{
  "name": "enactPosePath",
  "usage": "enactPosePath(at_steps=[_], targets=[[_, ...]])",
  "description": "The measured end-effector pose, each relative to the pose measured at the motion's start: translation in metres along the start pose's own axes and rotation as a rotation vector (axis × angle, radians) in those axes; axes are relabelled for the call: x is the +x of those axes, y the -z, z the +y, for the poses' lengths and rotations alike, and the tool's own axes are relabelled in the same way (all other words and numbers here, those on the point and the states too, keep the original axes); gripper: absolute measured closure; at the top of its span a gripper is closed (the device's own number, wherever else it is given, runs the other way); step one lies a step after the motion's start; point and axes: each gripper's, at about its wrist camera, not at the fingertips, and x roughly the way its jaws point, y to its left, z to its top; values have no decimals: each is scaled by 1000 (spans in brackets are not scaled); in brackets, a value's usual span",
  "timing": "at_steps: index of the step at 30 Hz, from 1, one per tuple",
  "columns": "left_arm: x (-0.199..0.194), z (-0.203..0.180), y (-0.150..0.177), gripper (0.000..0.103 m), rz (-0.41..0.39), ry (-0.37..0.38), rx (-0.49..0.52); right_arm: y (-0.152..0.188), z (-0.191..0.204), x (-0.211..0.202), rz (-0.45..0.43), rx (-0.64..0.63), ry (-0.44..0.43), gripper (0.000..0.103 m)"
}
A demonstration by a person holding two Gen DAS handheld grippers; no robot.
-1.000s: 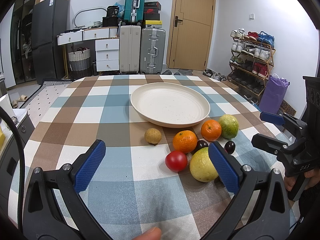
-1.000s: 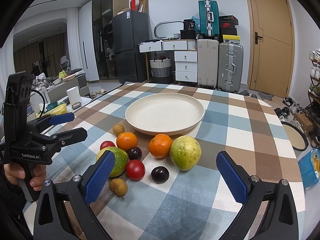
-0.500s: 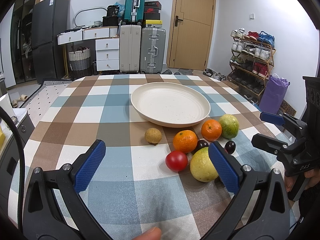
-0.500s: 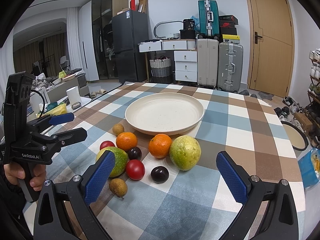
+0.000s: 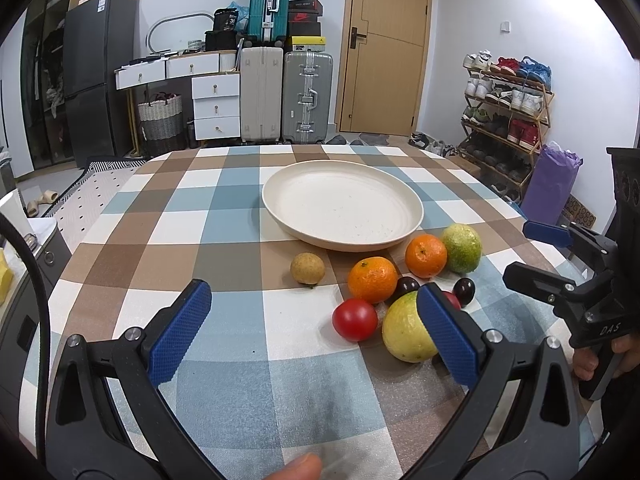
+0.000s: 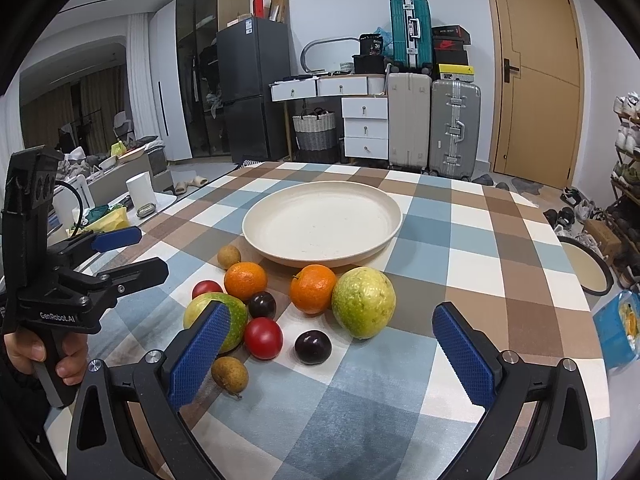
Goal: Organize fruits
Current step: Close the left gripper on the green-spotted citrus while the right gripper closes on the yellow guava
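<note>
"GenRobot.AI" shows white on the left gripper (image 6: 130, 252); "DAS" on the right gripper (image 5: 536, 252); "36" on a black bag (image 6: 372, 46).

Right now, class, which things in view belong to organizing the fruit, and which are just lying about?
Belongs to the job:
round cream plate
two oranges
two yellow-green guavas
red tomatoes
dark plums
small brown longans

Lying about:
white cylindrical cup
silver suitcase
wooden shoe rack

Bare plate (image 6: 280, 236), fruit cluster (image 6: 312, 288) crowding its near rim, probably touching
</note>
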Motion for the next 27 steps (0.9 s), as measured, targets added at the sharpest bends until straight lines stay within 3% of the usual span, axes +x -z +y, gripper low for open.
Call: enactPosePath(at_steps=[10,22,27], targets=[[-4,-4,-1,1,-2,-5,22,-1,0,3,40,6,0,0],[-7,-25,-3,1,61,103,83,-14,-15,13,112,50,-18,1],[3,-34,0,7,105,121,114,-14,-20,23,156,59,-15,3]])
